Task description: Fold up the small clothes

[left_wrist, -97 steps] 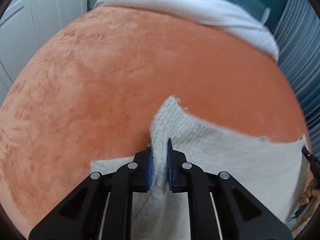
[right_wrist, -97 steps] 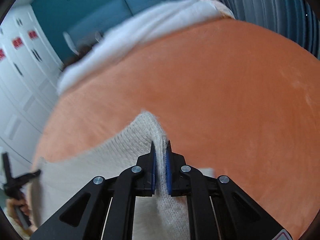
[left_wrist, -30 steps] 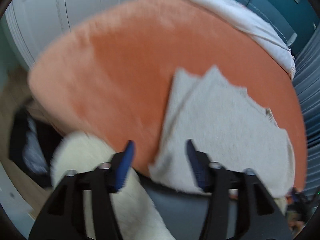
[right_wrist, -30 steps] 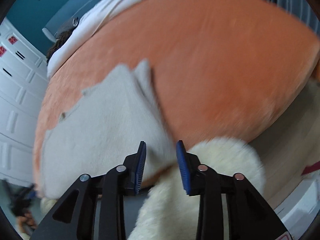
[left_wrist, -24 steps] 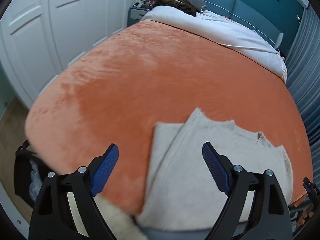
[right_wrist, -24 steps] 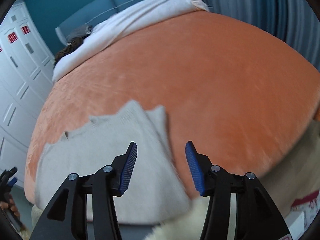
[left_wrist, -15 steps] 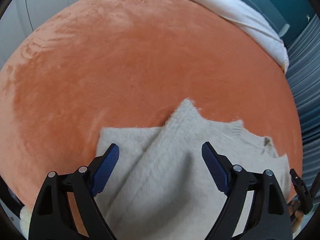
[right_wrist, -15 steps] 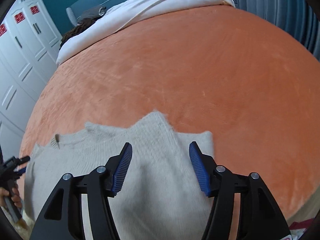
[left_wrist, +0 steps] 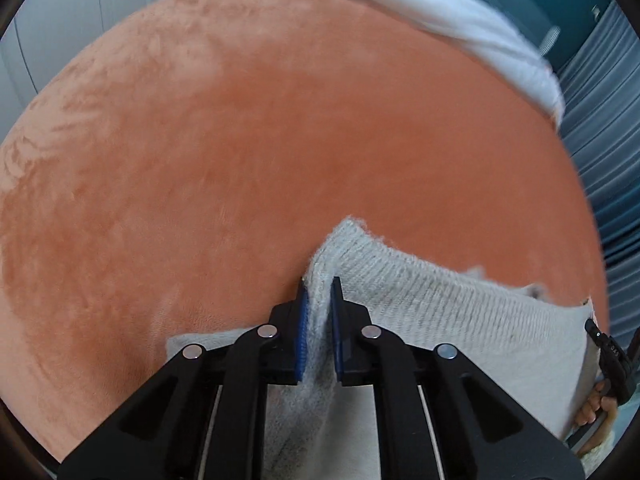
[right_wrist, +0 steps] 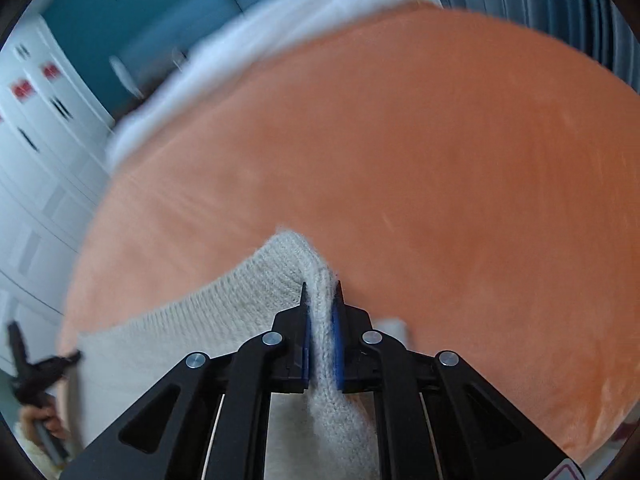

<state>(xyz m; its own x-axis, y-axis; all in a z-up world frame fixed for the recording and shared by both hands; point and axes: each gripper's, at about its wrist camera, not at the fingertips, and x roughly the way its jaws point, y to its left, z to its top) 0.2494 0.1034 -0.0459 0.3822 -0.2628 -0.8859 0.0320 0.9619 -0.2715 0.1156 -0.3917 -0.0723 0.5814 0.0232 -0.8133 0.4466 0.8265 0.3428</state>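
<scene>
Sweater (left_wrist: 440,312), cream knit, is lying on the orange blanket (left_wrist: 280,140) at the near edge of the bed, with two of its corners being pinched up off the surface. Left gripper (left_wrist: 319,292) is clamping one raised corner: blue pads (left_wrist: 301,332) are pressing a bunched ridge of knit between them, jaws nearly together, and fabric is peaking just past the tips. Right gripper (right_wrist: 321,300) is doing the same on the opposite side: a fold of sweater (right_wrist: 200,320) is running between its blue pads (right_wrist: 336,340) and down under the black linkage, jaws closed tight on the knit.

In the left wrist view the sweater body is spreading to the right from the pinch, ribbed edge facing the blanket, and a flat layer of it is showing below and left of the fingers. The right gripper's black body (left_wrist: 612,360) and the hand (left_wrist: 596,412) holding it are sitting at the far right edge of that view, touching the sweater's far side. In the right wrist view the left gripper (right_wrist: 36,368) is showing at the far left edge, blurred, at the other end of the garment.

White bedding (right_wrist: 280,20) is lying along the far end of the blanket. White cupboard doors (right_wrist: 36,120) are standing on one side, and blue-grey curtains (left_wrist: 608,100) are hanging on the other. Right wrist view is motion-blurred in the background.
</scene>
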